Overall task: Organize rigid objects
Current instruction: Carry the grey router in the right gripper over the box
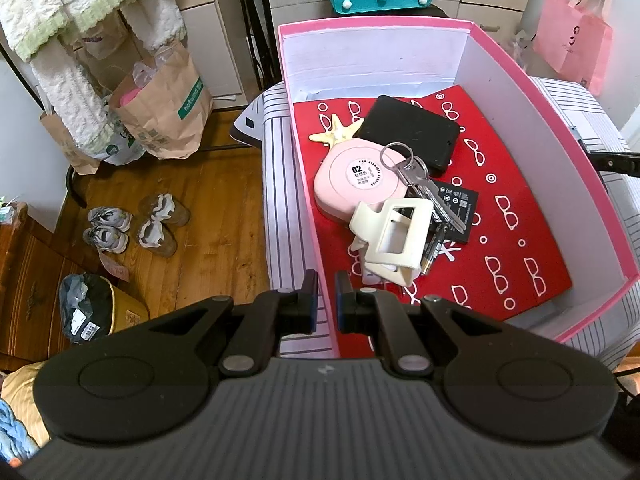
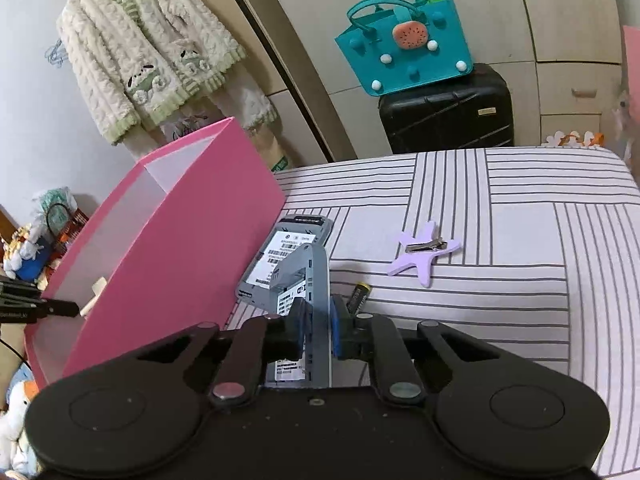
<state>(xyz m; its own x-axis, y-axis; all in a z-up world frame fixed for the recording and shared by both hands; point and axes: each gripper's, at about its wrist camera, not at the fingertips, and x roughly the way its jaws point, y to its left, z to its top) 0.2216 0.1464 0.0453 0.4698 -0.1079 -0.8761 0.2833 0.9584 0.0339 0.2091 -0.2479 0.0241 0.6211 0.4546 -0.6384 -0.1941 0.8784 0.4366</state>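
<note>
The right gripper [image 2: 319,326] is clamped on the edge of a grey flat device [image 2: 304,300], which stands upright on its edge between the blue pads, tilted clear of the striped bedcover [image 2: 520,240]. The left gripper [image 1: 327,300] is nearly closed on the near wall of the pink box [image 1: 560,128], one finger on either side of the thin wall.

Only the left wrist view looks into the box. On its red lining lie one yellow starfish clip [image 1: 336,130], one black flat case [image 1: 412,132], one round pink case [image 1: 356,182], one bunch of keys [image 1: 424,188], one black battery pack [image 1: 460,208] and one cream claw clip [image 1: 392,236], heaped together toward the middle.

Only the right wrist view shows what lies outside the box on the bed: a second grey device [image 2: 288,256] flat beside the box's pink outer wall, one small battery [image 2: 359,296] just past the right finger, and one lilac star-shaped hair clip [image 2: 426,250] farther off.
</note>
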